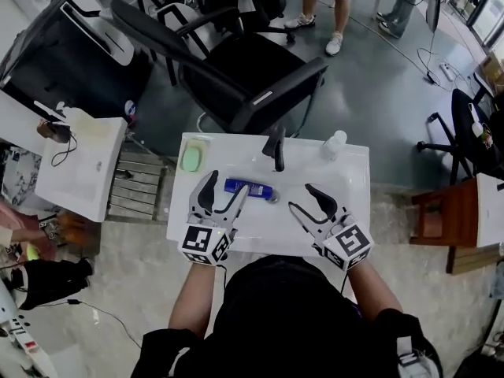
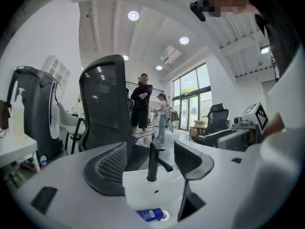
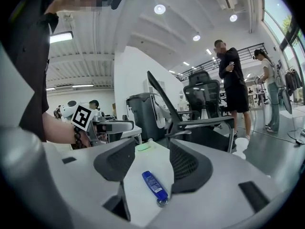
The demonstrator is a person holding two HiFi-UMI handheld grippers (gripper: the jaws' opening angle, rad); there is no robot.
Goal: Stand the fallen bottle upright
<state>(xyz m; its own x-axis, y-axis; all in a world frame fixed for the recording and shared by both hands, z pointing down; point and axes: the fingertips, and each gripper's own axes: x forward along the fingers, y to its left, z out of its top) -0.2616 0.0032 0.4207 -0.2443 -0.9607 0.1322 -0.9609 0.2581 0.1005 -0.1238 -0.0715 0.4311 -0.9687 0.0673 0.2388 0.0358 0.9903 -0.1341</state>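
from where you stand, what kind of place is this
Most likely an open office or lab with a mock washroom setup, not a real bathroom. A white sink with a black tap stands beside a black office chair, and a second sink sits nearby.

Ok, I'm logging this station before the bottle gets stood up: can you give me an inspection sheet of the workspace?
Surface: white washbasin, black faucet at its back edge.
Job's things: blue bottle lying on its side by the drain.
Clutter: green soap at back left corner, clear bottle at back right.
Grippers: left gripper and right gripper both open, nothing held, over the basin's near side.
Cables: thin cable on the floor, lower left.
Surroundings: black office chair behind the basin, people standing beyond, wooden chair at right.
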